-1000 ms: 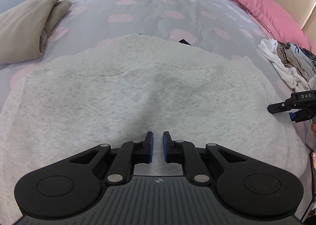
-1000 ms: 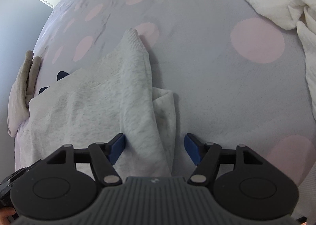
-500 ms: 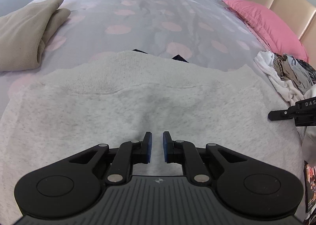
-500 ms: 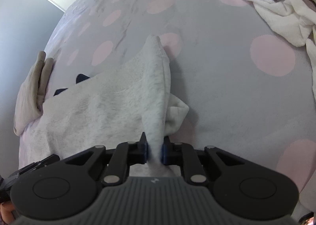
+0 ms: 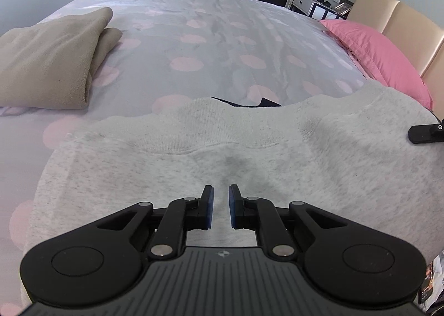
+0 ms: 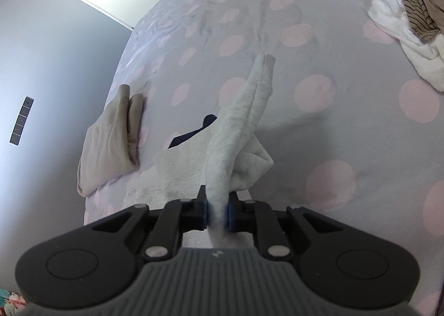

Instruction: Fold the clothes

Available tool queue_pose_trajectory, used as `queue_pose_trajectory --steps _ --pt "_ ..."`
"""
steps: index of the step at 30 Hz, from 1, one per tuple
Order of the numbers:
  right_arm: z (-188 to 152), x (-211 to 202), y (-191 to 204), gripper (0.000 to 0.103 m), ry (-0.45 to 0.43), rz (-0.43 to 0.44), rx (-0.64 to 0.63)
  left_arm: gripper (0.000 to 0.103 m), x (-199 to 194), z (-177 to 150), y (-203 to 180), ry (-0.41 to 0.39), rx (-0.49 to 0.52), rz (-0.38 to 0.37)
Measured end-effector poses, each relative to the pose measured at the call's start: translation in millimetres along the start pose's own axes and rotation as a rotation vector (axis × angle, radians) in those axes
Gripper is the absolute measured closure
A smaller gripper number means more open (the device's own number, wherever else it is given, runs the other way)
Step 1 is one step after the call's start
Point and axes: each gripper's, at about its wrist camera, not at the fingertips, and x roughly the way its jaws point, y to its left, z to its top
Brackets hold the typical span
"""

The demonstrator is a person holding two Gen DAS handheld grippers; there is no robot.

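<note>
A light grey sweatshirt [image 5: 222, 149] lies spread on the dotted bedspread, its ribbed hem towards the far side. My left gripper [image 5: 220, 206] hovers low over its middle with the jaws nearly closed and nothing between them. My right gripper [image 6: 217, 210] is shut on the sweatshirt's sleeve [image 6: 244, 110] and holds it lifted off the bed, cuff hanging away from me. One finger of the right gripper [image 5: 426, 131] shows at the right edge of the left wrist view.
A folded beige garment [image 5: 47, 66] lies at the left of the bed; it also shows in the right wrist view [image 6: 111, 135]. A pile of white and striped clothes [image 6: 410, 19] lies far right. A pink pillow [image 5: 380, 52] and headboard are beyond. A dark item [image 5: 249, 102] peeks from under the sweatshirt.
My right gripper closed on the sleeve and has raised it off the bed. My left gripper stayed nearly shut over the sweatshirt while the view tilted up.
</note>
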Motion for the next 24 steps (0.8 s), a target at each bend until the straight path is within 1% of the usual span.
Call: queue_pose_trajectory --steps 4,7,13,19,24 --pt "-7.8 4.4 40.6 0.089 0.009 0.007 -0.044 0.094 -17.7 -0.6 14.9 -0.022 -0.011 0.006" --pt "-11.9 12.1 69.5 0.089 0.021 0.02 -0.066 0.094 -31.0 -2.5 31.6 -0.034 -0.039 0.01" --pt "-17.2 42.9 133.5 0.089 0.073 0.006 -0.145 0.094 -53.7 -5.9 69.8 -0.068 -0.127 0.031" --pt "-29.2 97.3 192.3 0.089 0.162 0.013 -0.216 0.094 -71.6 -11.7 105.9 -0.096 -0.183 0.076" --pt "-49.3 153.3 221.8 0.089 0.238 -0.026 -0.259 0.094 -72.5 -19.5 130.5 -0.083 -0.219 0.105"
